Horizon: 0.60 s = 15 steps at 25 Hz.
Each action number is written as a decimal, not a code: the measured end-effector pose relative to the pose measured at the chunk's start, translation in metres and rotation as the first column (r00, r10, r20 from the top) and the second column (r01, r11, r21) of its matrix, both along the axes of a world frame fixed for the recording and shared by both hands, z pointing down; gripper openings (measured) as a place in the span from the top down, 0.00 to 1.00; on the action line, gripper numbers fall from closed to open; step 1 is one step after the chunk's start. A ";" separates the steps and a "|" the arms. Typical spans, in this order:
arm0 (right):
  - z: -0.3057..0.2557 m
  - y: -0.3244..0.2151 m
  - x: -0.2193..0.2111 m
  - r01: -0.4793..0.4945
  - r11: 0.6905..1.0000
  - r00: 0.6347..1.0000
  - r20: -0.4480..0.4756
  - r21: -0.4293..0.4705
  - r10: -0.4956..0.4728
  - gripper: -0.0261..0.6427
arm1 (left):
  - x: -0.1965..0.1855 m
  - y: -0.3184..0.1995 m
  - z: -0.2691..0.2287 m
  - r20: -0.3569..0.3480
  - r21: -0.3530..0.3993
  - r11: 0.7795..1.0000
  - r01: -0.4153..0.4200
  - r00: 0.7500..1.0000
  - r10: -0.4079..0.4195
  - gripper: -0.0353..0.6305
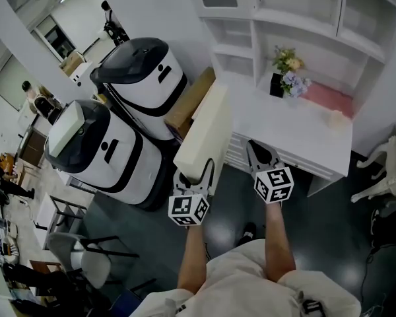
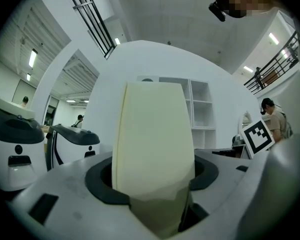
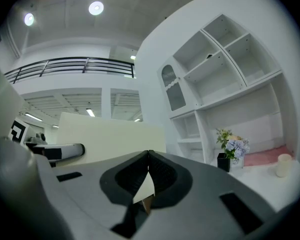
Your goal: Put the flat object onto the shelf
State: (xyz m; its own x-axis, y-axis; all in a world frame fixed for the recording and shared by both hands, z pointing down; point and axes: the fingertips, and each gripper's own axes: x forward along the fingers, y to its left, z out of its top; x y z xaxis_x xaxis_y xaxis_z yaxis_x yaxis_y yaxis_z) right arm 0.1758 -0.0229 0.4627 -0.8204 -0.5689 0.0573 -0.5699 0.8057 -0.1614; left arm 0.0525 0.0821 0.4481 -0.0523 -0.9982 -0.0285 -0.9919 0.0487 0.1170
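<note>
The flat object (image 1: 205, 132) is a thick cream panel, held upright on its edge in front of the white shelf unit (image 1: 297, 25). My left gripper (image 1: 198, 175) is shut on its lower end; in the left gripper view the panel (image 2: 152, 134) rises between the jaws and fills the middle. My right gripper (image 1: 258, 150) is just right of the panel, over the front edge of the desk top (image 1: 297, 127), apart from it. Its jaws (image 3: 149, 156) meet at the tips with nothing between them, and the panel (image 3: 110, 136) shows to its left.
A dark vase of flowers (image 1: 287, 71), a pink mat (image 1: 330, 99) and a small pale cup (image 1: 336, 118) sit on the desk top. Two white-and-black robots (image 1: 142, 78) and a cardboard box (image 1: 188, 101) stand left. A chair (image 1: 86, 256) is lower left, white furniture (image 1: 389, 164) right.
</note>
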 end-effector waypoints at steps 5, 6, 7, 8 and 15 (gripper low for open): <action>0.006 -0.037 -0.008 -0.007 1.000 1.000 0.007 -0.016 0.007 0.86 | -0.010 -0.033 0.002 -0.002 -0.003 1.000 0.008 1.000 -0.008 0.52; 0.009 -0.041 -0.010 -0.007 1.000 1.000 0.005 -0.020 0.007 0.86 | -0.013 -0.037 0.004 -0.003 -0.006 1.000 0.009 1.000 -0.009 0.52; 0.013 -0.044 -0.012 -0.006 1.000 1.000 0.002 -0.024 0.006 0.86 | -0.015 -0.040 0.006 -0.004 -0.011 1.000 0.010 1.000 -0.010 0.52; 0.015 -0.046 -0.013 -0.005 1.000 1.000 -0.002 -0.028 0.005 0.86 | -0.018 -0.043 0.009 -0.007 -0.017 1.000 0.012 1.000 -0.012 0.52; 0.022 -0.063 -0.028 -0.018 0.999 1.000 -0.025 -0.030 0.017 0.86 | -0.038 -0.068 0.017 -0.029 -0.025 1.000 0.001 1.000 -0.001 0.52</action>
State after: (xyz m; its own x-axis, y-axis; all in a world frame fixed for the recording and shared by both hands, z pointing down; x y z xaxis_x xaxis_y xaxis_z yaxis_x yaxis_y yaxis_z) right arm 0.1474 -0.0864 0.4846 -0.8085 -0.5807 0.0952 -0.5880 0.7905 -0.1713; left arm 0.0146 0.0143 0.4654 -0.0539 -0.9985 -0.0017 -0.9881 0.0531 0.1445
